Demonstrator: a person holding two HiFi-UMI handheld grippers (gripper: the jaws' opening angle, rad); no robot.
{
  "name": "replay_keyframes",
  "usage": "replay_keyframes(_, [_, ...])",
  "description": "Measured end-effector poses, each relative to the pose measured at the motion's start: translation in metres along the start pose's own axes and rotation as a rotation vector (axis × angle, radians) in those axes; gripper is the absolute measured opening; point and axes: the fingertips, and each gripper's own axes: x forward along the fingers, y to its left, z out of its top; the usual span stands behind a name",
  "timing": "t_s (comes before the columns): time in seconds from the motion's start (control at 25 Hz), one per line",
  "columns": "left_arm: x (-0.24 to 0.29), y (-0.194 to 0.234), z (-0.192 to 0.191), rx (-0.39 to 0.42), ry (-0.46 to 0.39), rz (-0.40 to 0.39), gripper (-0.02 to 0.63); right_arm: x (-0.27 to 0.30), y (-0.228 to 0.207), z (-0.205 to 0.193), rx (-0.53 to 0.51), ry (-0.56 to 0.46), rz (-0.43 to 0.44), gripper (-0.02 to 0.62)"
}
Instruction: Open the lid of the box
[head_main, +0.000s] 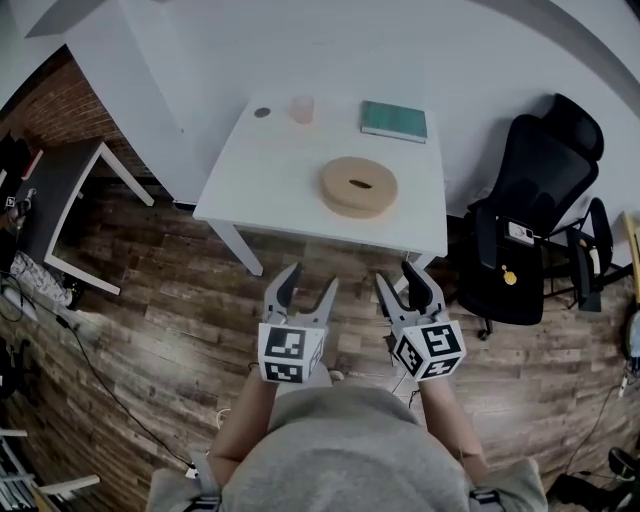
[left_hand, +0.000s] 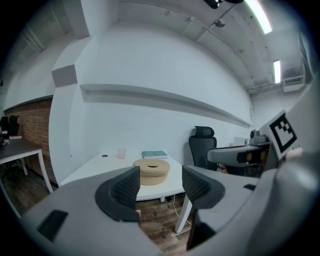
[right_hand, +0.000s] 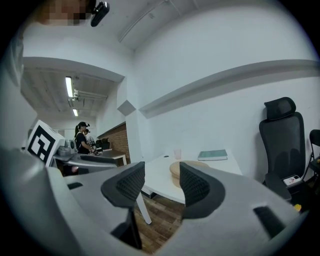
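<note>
White rectangular table (head_main: 260, 170) ahead, black office chair (head_main: 535, 220) to its right. Round tan wooden box (head_main: 345, 195) sits on the table's near-right part, lid still on. Left gripper (head_main: 311, 280) and right gripper (head_main: 397, 278) hang side by side short of the table's near edge, jaws apart, nothing between them. Looks like the approach step. Next move likely calls for reaching over the edge to the lid's rim.
</note>
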Motion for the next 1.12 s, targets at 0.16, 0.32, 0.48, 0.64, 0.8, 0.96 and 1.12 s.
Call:
replay_keyframes(0.16, [0.007,0.008,-0.004,-0.017,0.012,0.013,0.249,0.012,-0.002,-0.004,0.003,0.020,0.012,0.219])
replay_keyframes(0.32, [0.018,0.026,-0.008,-0.039,0.012,0.030,0.242,0.030,-0.003,-0.008,0.001,0.030,0.020,0.235])
replay_keyframes(0.48, [0.042,0.044,-0.007,-0.035,0.010,0.033,0.235,0.056,-0.012,-0.009,-0.006,0.034,0.013,0.256])
replay_keyframes(0.64, [0.069,0.065,-0.004,-0.015,0.022,0.014,0.236,0.087,-0.024,-0.006,0.003,0.038,0.001,0.272])
replay_keyframes(0.8, [0.096,0.088,0.004,-0.020,0.018,0.003,0.236,0.119,-0.032,0.000,-0.003,0.042,-0.008,0.290])
replay_keyframes(0.96, [0.121,0.109,0.012,-0.037,0.010,-0.019,0.236,0.148,-0.040,0.005,-0.009,0.046,-0.034,0.295])
replay_keyframes(1.12, [0.146,0.125,0.018,-0.019,0.020,-0.052,0.236,0.174,-0.049,0.009,-0.014,0.056,-0.065,0.295])
